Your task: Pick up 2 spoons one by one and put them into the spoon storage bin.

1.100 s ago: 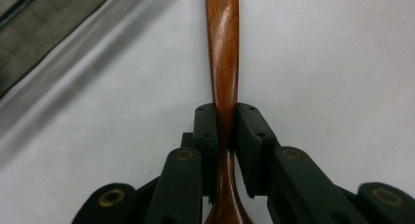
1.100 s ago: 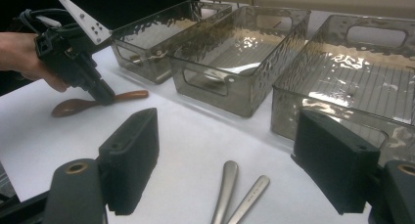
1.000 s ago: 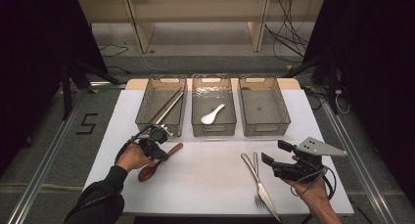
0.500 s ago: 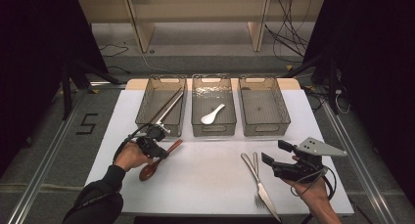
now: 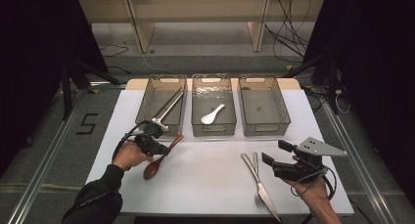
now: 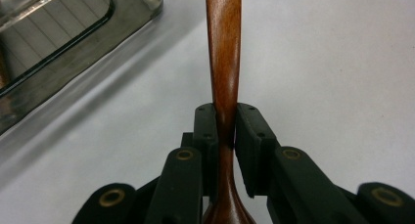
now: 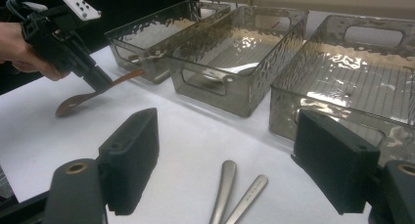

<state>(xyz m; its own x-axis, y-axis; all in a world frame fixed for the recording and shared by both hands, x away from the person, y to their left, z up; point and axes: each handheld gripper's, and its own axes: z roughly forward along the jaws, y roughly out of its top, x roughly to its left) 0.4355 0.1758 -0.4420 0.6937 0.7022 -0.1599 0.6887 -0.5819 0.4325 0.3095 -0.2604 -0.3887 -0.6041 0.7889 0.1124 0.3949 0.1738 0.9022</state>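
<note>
A brown wooden spoon (image 5: pixel 155 164) lies slanted at the left front of the white table (image 5: pixel 205 185). My left gripper (image 5: pixel 164 149) is shut on its handle, just above the bowl. In the left gripper view both pads clamp the spoon (image 6: pixel 222 48) at its narrow neck, at the left gripper (image 6: pixel 226 123). The right gripper view shows the spoon (image 7: pixel 78 100) with its bowl low at the table and its handle tilted up. My right gripper (image 5: pixel 275 153) hovers at the front right, open with nothing between its jaws, as the right gripper (image 7: pixel 235 160) view also shows.
Three clear bins stand in a row at the back: the left bin (image 5: pixel 160 79) holds long utensils (image 5: pixel 169 106), the middle bin (image 5: pixel 211 78) a white spoon (image 5: pixel 213 115), and the right bin (image 5: pixel 258 78) nothing. A knife and fork (image 5: pixel 258 182) lie beside my right gripper.
The left gripper has shifted slightly with the wooden spoon still clamped in it. The right gripper has stayed in place.
</note>
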